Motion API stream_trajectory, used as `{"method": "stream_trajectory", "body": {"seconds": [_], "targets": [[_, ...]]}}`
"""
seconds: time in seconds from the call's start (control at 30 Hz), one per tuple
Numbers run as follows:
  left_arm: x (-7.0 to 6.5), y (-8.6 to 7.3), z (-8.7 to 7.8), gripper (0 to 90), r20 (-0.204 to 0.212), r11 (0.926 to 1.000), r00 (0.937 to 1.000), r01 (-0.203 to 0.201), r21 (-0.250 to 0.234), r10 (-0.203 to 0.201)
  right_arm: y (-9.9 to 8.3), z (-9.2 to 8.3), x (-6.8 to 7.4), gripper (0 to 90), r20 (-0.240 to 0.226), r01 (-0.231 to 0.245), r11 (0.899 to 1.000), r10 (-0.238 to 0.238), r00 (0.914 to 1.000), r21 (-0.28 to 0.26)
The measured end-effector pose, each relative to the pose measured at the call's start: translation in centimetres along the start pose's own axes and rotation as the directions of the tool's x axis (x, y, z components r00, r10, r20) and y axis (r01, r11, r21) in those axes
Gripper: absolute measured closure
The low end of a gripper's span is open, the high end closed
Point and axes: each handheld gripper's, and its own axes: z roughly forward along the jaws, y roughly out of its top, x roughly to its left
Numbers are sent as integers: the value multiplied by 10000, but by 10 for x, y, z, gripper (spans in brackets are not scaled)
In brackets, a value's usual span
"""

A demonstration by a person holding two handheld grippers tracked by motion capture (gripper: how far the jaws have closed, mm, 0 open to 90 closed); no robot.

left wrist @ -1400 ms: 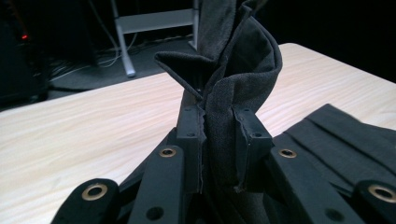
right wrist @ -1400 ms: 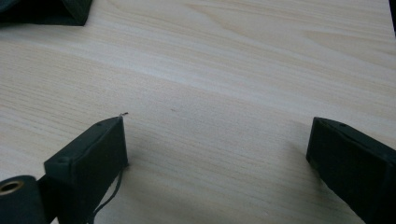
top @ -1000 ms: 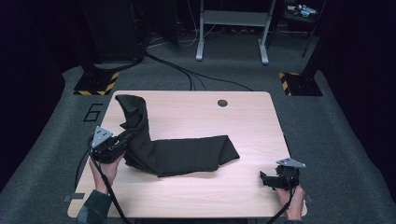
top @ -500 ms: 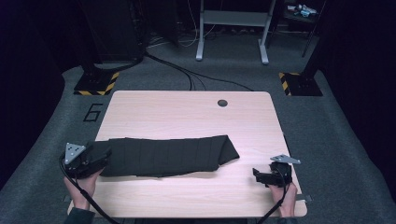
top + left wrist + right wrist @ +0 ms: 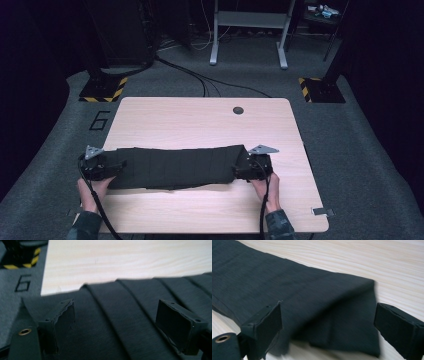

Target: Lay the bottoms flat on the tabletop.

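With the long black folded cloth [image 5: 175, 166] flat on the tabletop [image 5: 200, 125], I find both tools, left tool [image 5: 115, 325] and right tool [image 5: 329, 327], spread over its ends, jaws just opened, pinching nothing.

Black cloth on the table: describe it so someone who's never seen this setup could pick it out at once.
Start at the light wooden table in the middle of the grey carpeted floor. Along its near half lies the black cloth, folded into a long flat band running side to side, with the left gripper at one end and the right gripper at the other. It is the one soft, dark thing on the pale tabletop.
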Motion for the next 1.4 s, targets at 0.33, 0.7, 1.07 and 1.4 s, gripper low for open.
{"method": "stream_trajectory", "body": {"seconds": [0.33,0.7,1.07,1.4], "targets": [[-2,-17,25,165,169,9932,9997,-212,1149,194,-2,49,14,146,102,-125,9897,112,9999,1424],[-20,-20,32,185,342,9937,9991,-287,1082,252,-16,41,0,174,474,-110,9893,41,9989,1454],[-48,-20,38,184,1109,9926,9920,-710,987,599,-36,14,-21,179,782,-344,9902,239,9967,1352],[-74,-21,39,185,1384,9895,9861,-1065,980,924,-50,-5,-39,180,1057,-594,9900,459,9933,1279]]}}
